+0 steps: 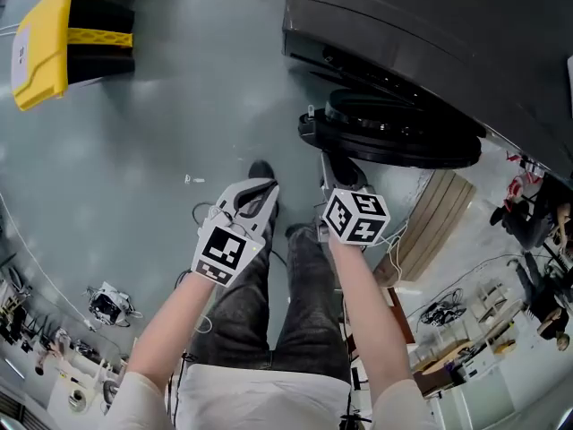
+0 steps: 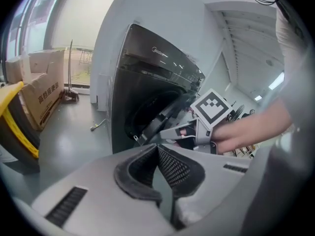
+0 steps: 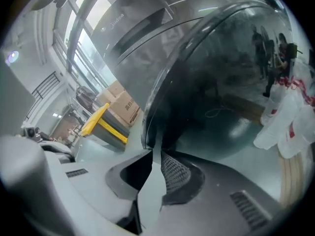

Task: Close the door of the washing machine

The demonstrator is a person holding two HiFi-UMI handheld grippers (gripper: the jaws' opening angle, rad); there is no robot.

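- Head view: the washer (image 1: 430, 34) fills the 1 o'clock corner, and its round door (image 1: 394, 137) swings out open over the floor (image 1: 179, 106). The left gripper (image 1: 253, 193) is at centre. The right gripper (image 1: 340, 179) is at 6 o'clock of the door.
- Left gripper view: the left gripper (image 2: 157, 149) has its jaws clenched tip to tip on nothing. The door (image 2: 162, 114) is at 12 o'clock of them, with the right gripper (image 2: 162, 132) at its lower edge.
- Right gripper view: the right gripper (image 3: 156, 154) has its jaws released to a narrow gap that shows the floor. The rim of the door (image 3: 221, 82) is right at their tips; contact is unclear.
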